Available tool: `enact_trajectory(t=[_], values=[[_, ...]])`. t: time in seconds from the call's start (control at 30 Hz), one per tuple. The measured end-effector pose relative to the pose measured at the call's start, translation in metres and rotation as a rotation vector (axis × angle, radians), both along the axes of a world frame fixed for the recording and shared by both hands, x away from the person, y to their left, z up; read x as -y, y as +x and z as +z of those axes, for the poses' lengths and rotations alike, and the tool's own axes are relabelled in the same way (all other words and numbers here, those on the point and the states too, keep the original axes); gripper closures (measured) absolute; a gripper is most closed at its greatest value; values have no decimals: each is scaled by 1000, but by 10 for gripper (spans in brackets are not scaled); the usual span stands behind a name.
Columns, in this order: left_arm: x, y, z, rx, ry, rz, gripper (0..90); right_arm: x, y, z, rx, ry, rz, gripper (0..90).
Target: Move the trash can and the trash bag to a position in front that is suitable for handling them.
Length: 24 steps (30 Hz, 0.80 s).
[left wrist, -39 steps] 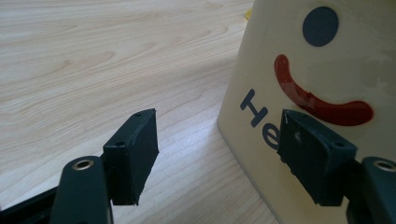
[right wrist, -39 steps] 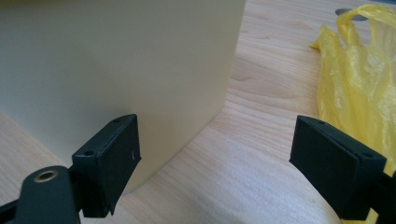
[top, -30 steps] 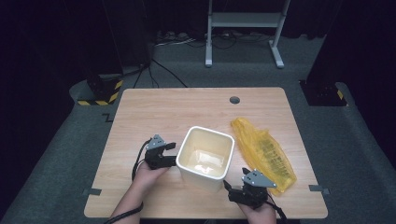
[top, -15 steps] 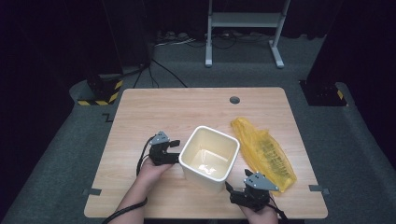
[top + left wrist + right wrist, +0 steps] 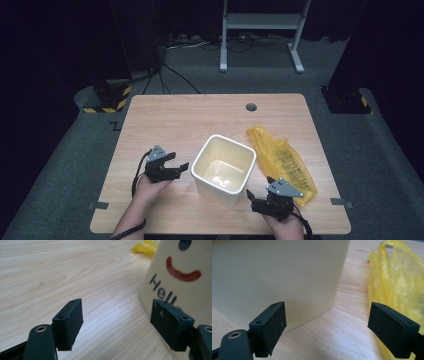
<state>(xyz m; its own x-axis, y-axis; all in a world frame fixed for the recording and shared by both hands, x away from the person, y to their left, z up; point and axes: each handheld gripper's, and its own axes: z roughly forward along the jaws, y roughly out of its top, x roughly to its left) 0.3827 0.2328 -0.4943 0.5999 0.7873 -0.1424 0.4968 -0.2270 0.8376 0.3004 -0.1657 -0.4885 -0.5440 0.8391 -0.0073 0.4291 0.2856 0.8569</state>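
Your left hand-held gripper (image 5: 181, 168) has just let go of the bin (image 5: 223, 170). A second ago it sat against the bin's left wall; now it is drawn off to the left, jaws spread after opening further, nothing between them. In the left gripper view the right pad (image 5: 171, 323) stands just beside the printed wall, apart from it as far as you can tell.

The bin has turned since then. It now stands corner-on to you, upright and empty, near the middle of the front half of the counter (image 5: 165, 120). Judgement: the turn looks finished and the bin set down; the next step likely concerns the bag (image 5: 282, 160).

Your right hand-held gripper (image 5: 256, 196) rests near the front edge, jaws spread, empty, by the bin's near right corner. It has hardly shifted.

The yellow bag lies flat, right of the bin, toward the right edge, where it lay before.

Surface: pale wood, with a cable hole (image 5: 251, 107) near the back edge. Room: dark, grey carpet, a white stand (image 5: 260, 35) behind, and hazard-striped blocks (image 5: 107, 97) off the back left corner.
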Motion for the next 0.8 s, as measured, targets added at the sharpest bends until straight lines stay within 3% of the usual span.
enact_trajectory(t=[0.13,0.2,0.37,0.4,0.5,0.53,0.6,0.7,0.8], values=[[-18,-16,6,-13,98,48,249,13,9,4,-10,-9,1,148],[-29,-25,1,-23,190,68,243,22,15,7,-27,16,-1,149],[-44,-33,-28,-101,240,106,228,46,31,6,-42,20,-23,192],[-44,-33,-29,-98,251,105,223,50,36,6,-59,21,-17,215],[-43,-32,-30,-87,253,111,208,54,42,7,-66,-2,-24,265],[-43,-32,-32,-90,234,125,201,63,47,10,-83,-5,-39,338],[-43,-32,-32,-86,233,133,190,70,48,11,-83,-34,-47,389],[-43,-33,-32,-81,233,134,196,84,55,4,-111,-95,-78,421],[-43,-33,-32,-87,226,135,194,96,60,-4,-153,-97,-109,436]])
